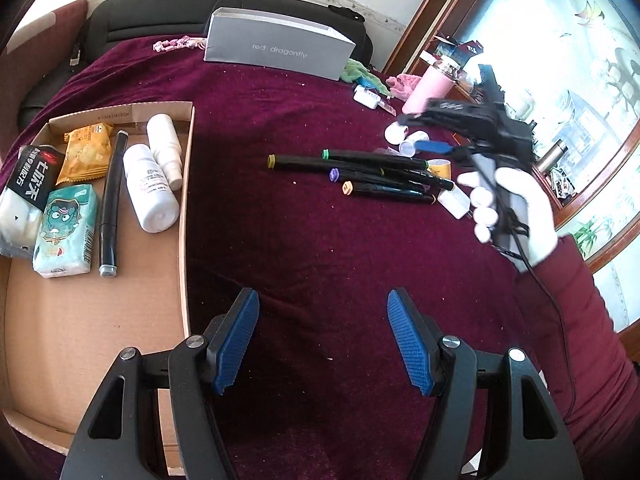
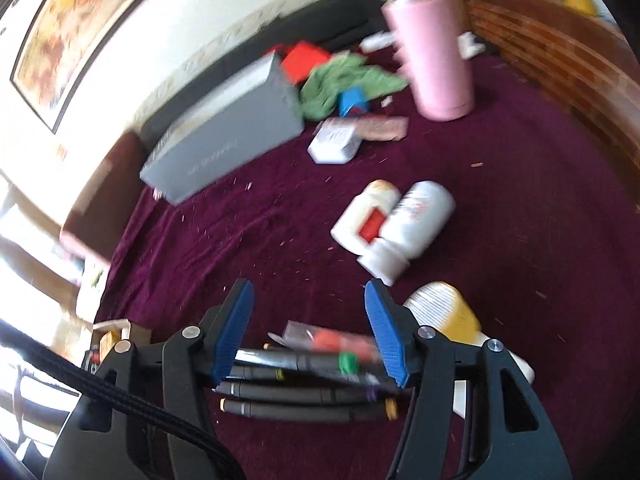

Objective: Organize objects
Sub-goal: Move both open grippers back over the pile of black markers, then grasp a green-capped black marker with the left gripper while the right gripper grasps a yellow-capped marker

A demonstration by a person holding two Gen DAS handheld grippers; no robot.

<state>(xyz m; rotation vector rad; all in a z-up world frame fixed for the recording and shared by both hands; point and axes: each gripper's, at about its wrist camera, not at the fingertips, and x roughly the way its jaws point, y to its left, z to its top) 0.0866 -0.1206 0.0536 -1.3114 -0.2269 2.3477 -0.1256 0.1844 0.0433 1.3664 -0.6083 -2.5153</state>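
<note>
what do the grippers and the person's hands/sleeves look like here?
Both the left gripper and the right gripper have black angular frames, silver pivot screws and blue ribbed pads. A black cable trails from the right one. The right hand wears a white glove, with a maroon sleeve.

I think I am working in a home, in a living room or a bedroom. A dark red velvet cloth (image 1: pixel 320 240) covers the surface before me. Behind it stands a black sofa (image 1: pixel 160 28) against a wall with a patterned border, and a framed painting (image 2: pixel 80 20) hangs there. A wood-framed window (image 1: pixel 560 80) gives daylight. A pink tumbler (image 2: pixel 432 56) stands on the cloth.
</note>
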